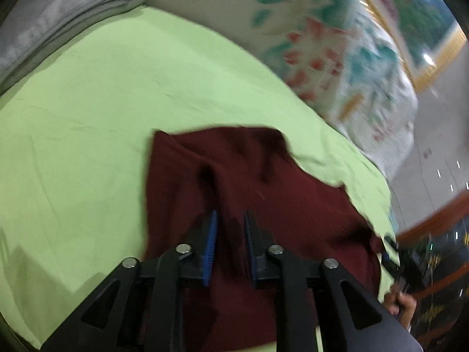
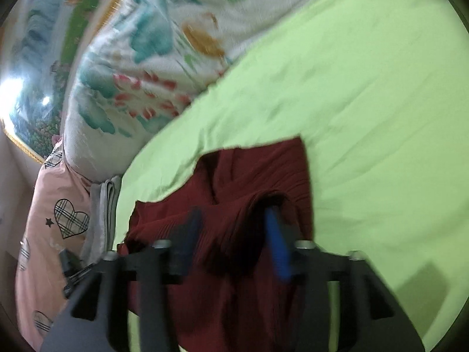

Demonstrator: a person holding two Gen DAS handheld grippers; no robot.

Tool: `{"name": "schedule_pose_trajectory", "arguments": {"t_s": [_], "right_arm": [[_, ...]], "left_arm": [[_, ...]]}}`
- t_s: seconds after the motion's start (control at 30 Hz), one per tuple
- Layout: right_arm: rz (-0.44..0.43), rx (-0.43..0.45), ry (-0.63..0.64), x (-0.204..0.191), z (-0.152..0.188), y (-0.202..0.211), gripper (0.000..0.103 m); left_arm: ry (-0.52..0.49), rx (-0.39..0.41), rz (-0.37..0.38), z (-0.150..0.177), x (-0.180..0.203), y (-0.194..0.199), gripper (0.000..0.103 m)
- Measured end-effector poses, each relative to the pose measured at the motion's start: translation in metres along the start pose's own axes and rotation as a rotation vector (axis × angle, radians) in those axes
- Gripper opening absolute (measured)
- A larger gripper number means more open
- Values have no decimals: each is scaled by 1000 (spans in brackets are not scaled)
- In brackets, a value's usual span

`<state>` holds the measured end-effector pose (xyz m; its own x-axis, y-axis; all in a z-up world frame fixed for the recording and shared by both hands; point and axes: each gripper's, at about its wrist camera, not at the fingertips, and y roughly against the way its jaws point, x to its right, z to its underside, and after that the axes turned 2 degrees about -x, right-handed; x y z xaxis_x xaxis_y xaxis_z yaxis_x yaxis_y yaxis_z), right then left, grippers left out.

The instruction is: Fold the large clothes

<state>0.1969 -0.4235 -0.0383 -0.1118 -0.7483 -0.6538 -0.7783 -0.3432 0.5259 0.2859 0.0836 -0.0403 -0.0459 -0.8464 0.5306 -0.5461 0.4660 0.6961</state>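
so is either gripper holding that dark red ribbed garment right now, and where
Neither holds it. The left gripper and right gripper both stand open over the dark red ribbed garment, pads not pressing the cloth.

No readable text, label, brand, number or sign appears in either wrist view; faint marks on the pink pillow [image 2: 52,226] are too blurred to read.

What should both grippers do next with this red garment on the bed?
Probably draw both back. The left gripper and right gripper stand open over the red garment, which lies folded on the green sheet, so nothing looks held.
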Motion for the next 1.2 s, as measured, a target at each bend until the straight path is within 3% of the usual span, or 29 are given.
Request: {"name": "schedule_pose_trajectory", "arguments": {"t_s": [0.07,0.13,0.2,0.27,0.37,0.5,0.57,0.67,0.77,0.9,1.07,1.2], "right_arm": [[-9,25,57,-16,13,15,51],[-63,-33,144,-41,31,10,51],[-61,-146,268,-69,49,-11,51],[-19,-202,363,-85,57,-30,51],[35,-200,359,-79,40,-45,51],[171,-122,204,-35,2,-50,49],[159,-70,68,-7,-9,-45,49],[121,-31,13,0,-6,-37,49],[129,-26,43,-13,6,-31,49],[107,-22,90,-36,20,-18,49],[51,-17,130,-62,46,-4,49],[9,-41,110,-72,76,-8,49]], "left_arm": [[-72,-36,61,19,27,0,18],[-147,-97,107,32,55,-13,19],[-238,-154,92,42,83,-35,19],[-283,-171,47,40,95,-55,19],[-235,-163,13,15,82,-75,17],[-128,-60,-95,-27,43,-68,16],[-43,-9,-166,-45,14,-62,16],[71,20,-153,-54,-21,-53,16],[120,36,-170,-45,-38,-40,17],[110,66,-144,-20,-36,-11,20],[97,89,-36,28,-8,26,30],[98,48,62,74,8,35,32]]}}
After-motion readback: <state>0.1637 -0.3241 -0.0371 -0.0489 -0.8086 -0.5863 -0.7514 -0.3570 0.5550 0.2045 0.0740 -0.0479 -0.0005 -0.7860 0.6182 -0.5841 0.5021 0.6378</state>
